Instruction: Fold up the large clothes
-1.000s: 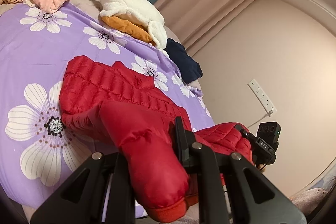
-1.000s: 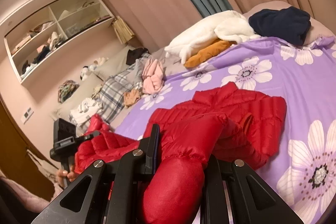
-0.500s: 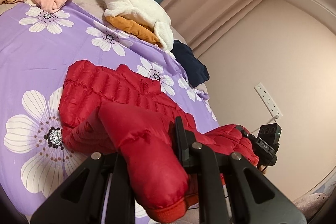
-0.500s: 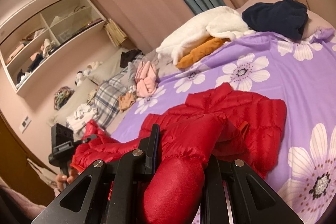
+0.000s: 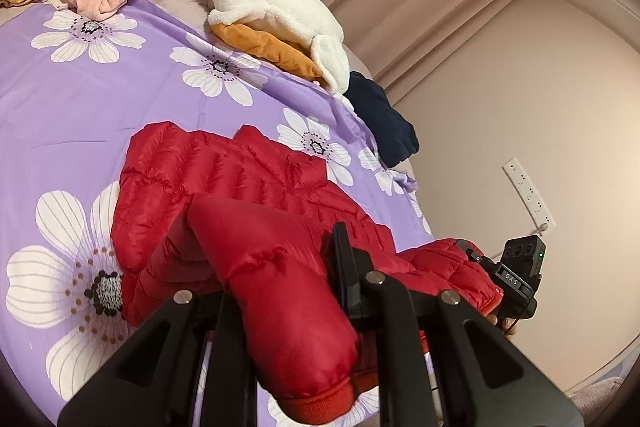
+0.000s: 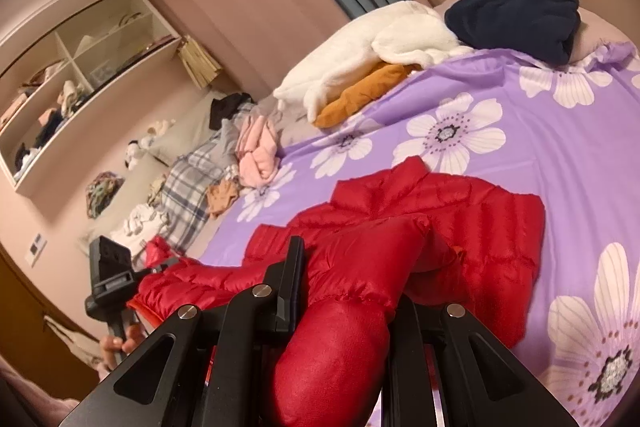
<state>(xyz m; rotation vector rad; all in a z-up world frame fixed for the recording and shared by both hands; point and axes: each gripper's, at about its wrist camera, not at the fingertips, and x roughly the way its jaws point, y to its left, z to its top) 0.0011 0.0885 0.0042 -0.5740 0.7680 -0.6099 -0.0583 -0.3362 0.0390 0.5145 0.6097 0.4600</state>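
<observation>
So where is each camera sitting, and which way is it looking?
Left wrist: sits on the left gripper, looking along its fingers over the purple flowered bedspread toward the curtains; the right gripper shows.
Right wrist: sits on the right gripper, looking across the bed toward the shelves; the left gripper shows.
Shared: red puffer jacket, white fleece, both sleeves clamped.

Red jacket (image 5: 224, 179) on floral bed (image 5: 80, 99)

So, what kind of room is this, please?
Most likely a bedroom: a bed with a purple flowered cover, loose clothes piled along its far side, and open wall shelves holding more clothing.
</observation>
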